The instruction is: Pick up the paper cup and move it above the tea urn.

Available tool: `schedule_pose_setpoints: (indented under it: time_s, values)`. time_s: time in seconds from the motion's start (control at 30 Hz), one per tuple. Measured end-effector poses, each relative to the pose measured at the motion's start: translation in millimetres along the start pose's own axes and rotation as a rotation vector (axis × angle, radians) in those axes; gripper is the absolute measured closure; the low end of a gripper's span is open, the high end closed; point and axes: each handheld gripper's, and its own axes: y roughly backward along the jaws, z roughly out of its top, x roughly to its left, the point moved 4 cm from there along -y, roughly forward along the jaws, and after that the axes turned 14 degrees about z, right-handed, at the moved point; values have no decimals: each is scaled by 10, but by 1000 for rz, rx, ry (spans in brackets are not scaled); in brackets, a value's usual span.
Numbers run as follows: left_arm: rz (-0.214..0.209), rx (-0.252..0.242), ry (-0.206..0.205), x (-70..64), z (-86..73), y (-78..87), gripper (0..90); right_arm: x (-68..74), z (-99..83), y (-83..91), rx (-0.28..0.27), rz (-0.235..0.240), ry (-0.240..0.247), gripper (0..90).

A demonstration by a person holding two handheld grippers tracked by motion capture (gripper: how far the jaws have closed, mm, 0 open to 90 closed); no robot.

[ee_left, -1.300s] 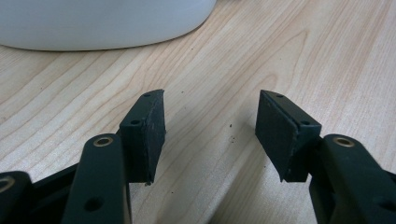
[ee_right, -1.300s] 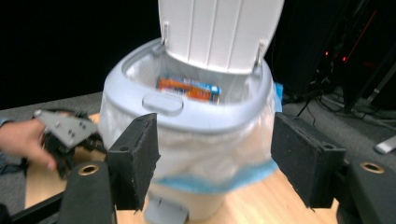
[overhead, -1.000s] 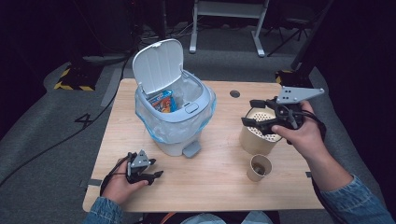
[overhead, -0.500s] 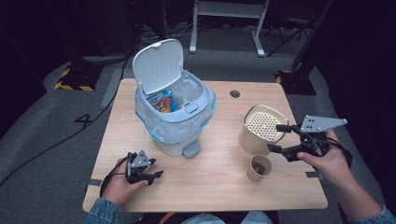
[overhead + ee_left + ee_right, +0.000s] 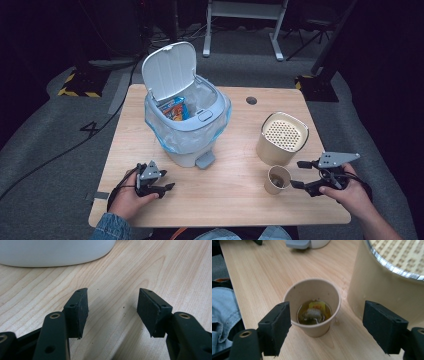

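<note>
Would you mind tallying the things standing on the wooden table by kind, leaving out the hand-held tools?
White pedal bin with clear liner, lid open: 1
Beige cylindrical container with perforated top: 1
Small tan paper cup holding liquid and scraps: 1
Total: 3

Bare bench (image 5: 235, 195) runs along the lower middle of the frame. Obstacles: open bin (image 5: 187, 120) at centre left; perforated canister (image 5: 281, 138) at centre right, with a paper cup (image 5: 277, 179) just below it, between the spread fingers (image 5: 274, 327).
</note>
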Motion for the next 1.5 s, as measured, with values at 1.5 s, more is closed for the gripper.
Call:
schedule_pose_setpoints:
  time_s: [1.5]
  values:
    - [-1, -1, 4, 2, 1, -2, 426, -47, -302, -678, -143, 97, 41, 289]
